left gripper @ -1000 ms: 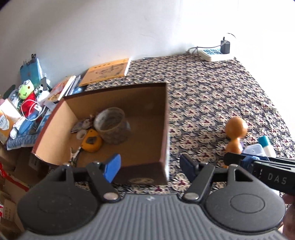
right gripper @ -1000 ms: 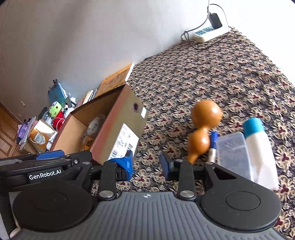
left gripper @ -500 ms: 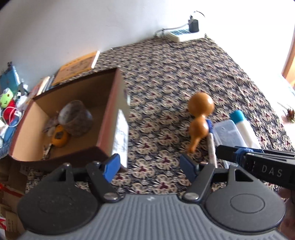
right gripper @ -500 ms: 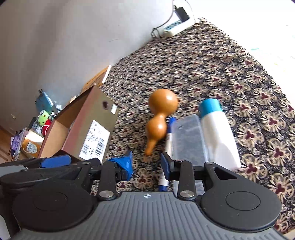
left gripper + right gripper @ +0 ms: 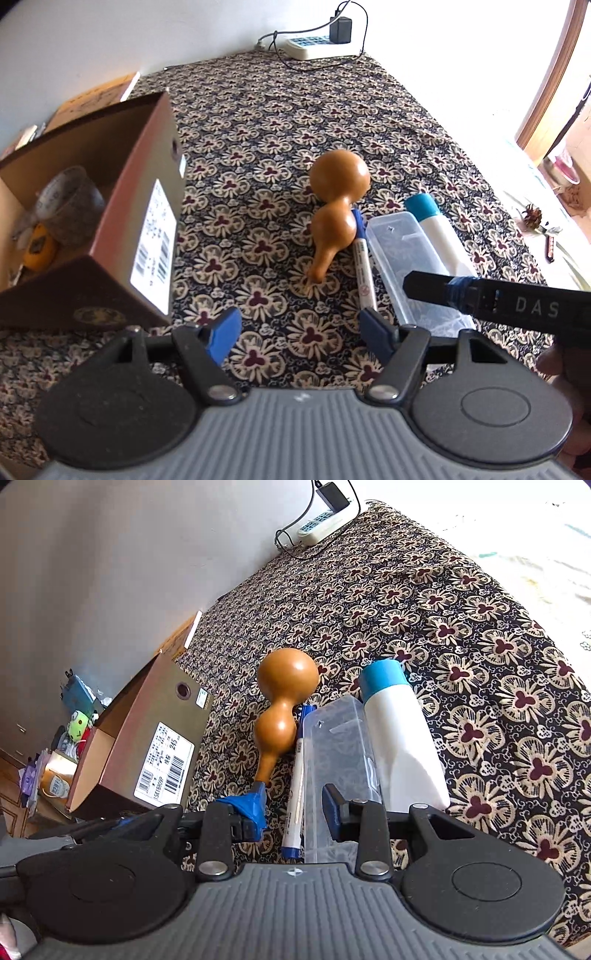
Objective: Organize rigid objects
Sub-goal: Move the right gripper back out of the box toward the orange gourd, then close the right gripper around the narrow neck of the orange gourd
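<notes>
— Where is the marker (image 5: 297,775) lying?

— On the cloth (image 5: 480,635), wedged between the gourd (image 5: 282,705) and the clear case (image 5: 341,753). The right gripper (image 5: 293,814) is hanging over it, jaws apart, gripping nothing, probably lining up.

— And the left gripper (image 5: 299,330)?

— Gaping too, empty. Bare cloth is lying between the gourd and the box (image 5: 147,221).

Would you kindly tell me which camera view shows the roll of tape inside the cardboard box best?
The left wrist view: it looks into the open cardboard box, where the roll of tape sits beside a yellow object. The right wrist view shows mainly the box's outer labelled side; the tape is hidden there.
</notes>
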`<action>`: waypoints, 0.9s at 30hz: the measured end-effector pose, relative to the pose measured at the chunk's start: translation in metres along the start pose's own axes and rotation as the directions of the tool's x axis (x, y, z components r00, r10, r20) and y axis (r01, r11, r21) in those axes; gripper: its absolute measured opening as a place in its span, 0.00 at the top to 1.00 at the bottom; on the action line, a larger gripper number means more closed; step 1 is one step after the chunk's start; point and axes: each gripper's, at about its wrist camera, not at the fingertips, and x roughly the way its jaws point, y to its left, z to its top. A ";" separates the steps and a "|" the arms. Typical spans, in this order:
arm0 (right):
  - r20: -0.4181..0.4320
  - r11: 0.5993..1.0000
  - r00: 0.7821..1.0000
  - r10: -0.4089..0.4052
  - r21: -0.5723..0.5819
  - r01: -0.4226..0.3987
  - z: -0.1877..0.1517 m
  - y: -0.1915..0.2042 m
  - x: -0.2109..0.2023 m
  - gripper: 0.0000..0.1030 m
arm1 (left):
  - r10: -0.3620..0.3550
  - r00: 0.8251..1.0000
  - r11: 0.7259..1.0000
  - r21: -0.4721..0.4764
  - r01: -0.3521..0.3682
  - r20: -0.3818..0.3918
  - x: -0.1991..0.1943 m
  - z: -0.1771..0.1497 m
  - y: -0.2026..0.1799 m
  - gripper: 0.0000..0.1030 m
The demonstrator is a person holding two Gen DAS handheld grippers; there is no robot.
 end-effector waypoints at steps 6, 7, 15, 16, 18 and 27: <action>0.023 1.000 1.000 0.020 -0.001 -0.020 0.012 0.000 0.008 0.84 | -0.051 0.998 0.999 -0.005 0.051 0.032 0.009 0.010 0.004 0.30; 0.025 1.000 0.999 0.020 0.001 -0.020 0.015 0.000 0.010 0.84 | -0.053 0.998 0.999 0.002 0.053 0.043 0.009 0.013 0.003 0.30; 0.030 0.999 0.999 0.036 0.038 -0.037 0.045 -0.005 0.032 0.83 | -0.085 0.992 0.996 0.040 0.081 0.094 0.027 0.039 -0.001 0.30; 0.024 0.999 0.999 0.036 0.039 -0.037 0.049 -0.006 0.036 0.83 | -0.092 0.991 0.995 0.044 0.088 0.094 0.030 0.042 -0.002 0.30; 0.014 0.999 0.999 0.039 0.037 -0.039 0.055 -0.006 0.044 0.80 | -0.103 0.990 0.994 0.052 0.099 0.093 0.037 0.049 -0.002 0.30; -0.078 0.997 0.995 0.061 0.061 -0.057 0.070 -0.007 0.079 0.80 | -0.171 0.985 0.983 0.063 0.170 0.019 0.077 0.070 0.004 0.43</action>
